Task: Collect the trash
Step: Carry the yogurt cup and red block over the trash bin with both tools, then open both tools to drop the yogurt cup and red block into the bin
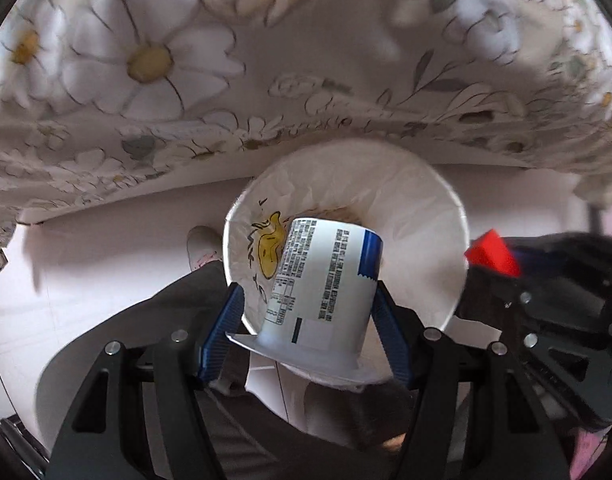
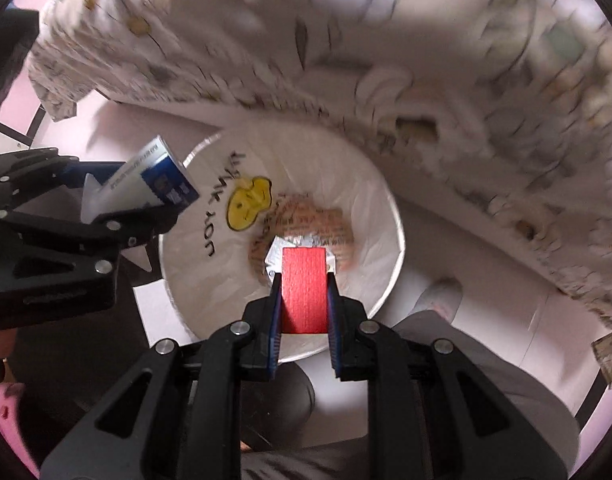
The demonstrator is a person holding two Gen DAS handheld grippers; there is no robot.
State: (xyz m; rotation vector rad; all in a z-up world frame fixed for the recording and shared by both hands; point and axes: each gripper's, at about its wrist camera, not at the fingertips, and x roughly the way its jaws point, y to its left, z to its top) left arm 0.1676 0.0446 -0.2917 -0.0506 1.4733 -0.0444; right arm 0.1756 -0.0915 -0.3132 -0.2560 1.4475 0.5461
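Thin white plastic cup (image 1: 326, 280), light and crushable, is pinched across its sides by the left gripper (image 1: 310, 320) above the lined bin (image 1: 426, 216); at 3 o'clock the right gripper (image 2: 303, 300) clamps a stiff red block (image 2: 303, 292).

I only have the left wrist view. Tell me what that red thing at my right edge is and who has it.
Observer: It is a flat red packet, clamped between the right gripper pads.
Operator: Confirm where it sits relative to the bin.
Observer: It hangs over the opening of the white-lined trash bin, near the middle.
Operator: Report what is already in the bin.
Observer: An orange printed wrapper and a bit of silver foil lie at the bottom.
Operator: Now check my cup.
Observer: The left gripper holds the white and blue cup beside the bin's rim, not over its middle.
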